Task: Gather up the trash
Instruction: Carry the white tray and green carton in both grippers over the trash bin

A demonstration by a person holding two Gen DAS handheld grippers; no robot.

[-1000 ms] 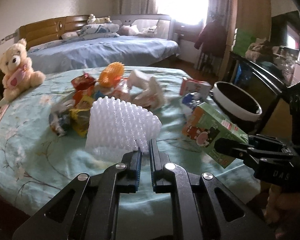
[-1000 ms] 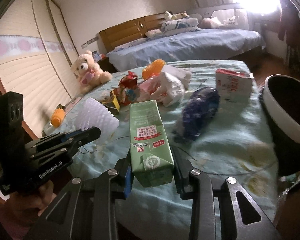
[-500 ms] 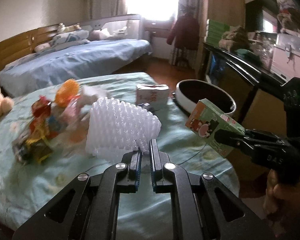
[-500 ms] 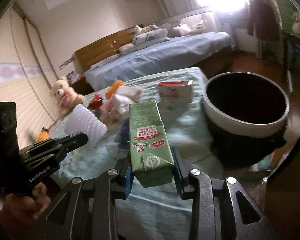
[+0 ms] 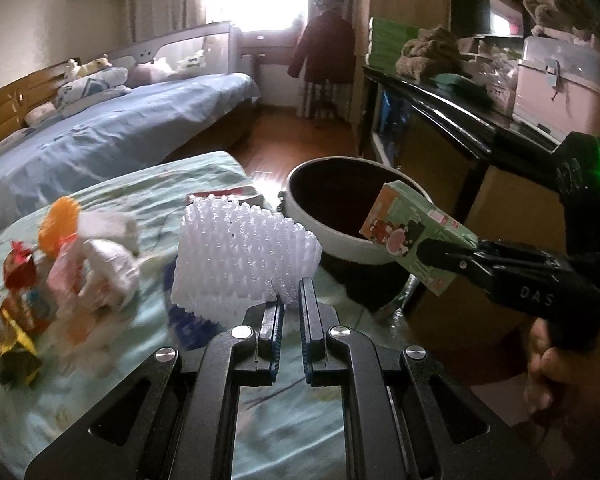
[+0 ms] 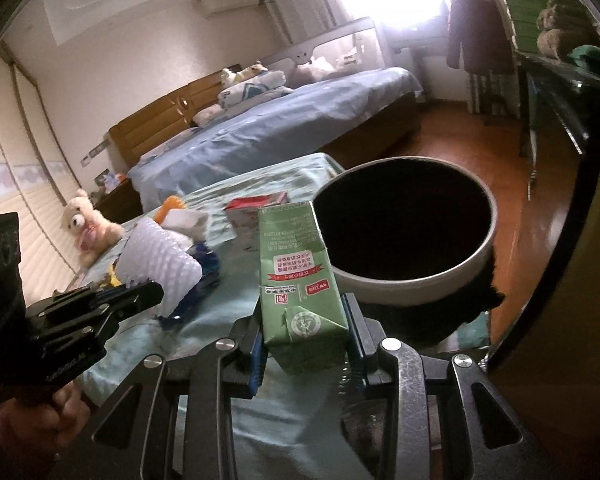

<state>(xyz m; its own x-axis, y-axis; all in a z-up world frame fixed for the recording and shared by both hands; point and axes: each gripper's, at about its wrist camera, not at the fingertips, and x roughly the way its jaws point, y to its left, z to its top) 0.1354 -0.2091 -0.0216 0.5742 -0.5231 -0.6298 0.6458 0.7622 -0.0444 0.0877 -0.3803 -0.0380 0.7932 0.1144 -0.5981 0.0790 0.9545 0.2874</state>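
Note:
My left gripper (image 5: 289, 300) is shut on the lower edge of a white foam fruit net (image 5: 240, 252), held above the table; the same foam net (image 6: 156, 256) shows at the left of the right wrist view. My right gripper (image 6: 304, 320) is shut on a green drink carton (image 6: 300, 280), which stands up between the pads. In the left wrist view that carton (image 5: 412, 232) hangs at the near rim of the round bin (image 5: 340, 240), white outside and dark inside. The bin (image 6: 404, 280) stands just beyond the table's right end.
More trash lies on the pale green tablecloth (image 5: 292, 432): a red and white carton (image 6: 256, 204), crumpled white wrappers (image 5: 104, 256), an orange net (image 5: 58, 220), red and yellow packets (image 5: 16, 304), a blue wrapper (image 6: 204, 260). A teddy bear (image 6: 88, 224) sits far left. A dark cabinet (image 5: 440, 96) stands right of the bin.
Both grippers swung right with their loads, from over the middle of the table toward the bin. The carton now hangs at the bin's rim. Neither grip changed.

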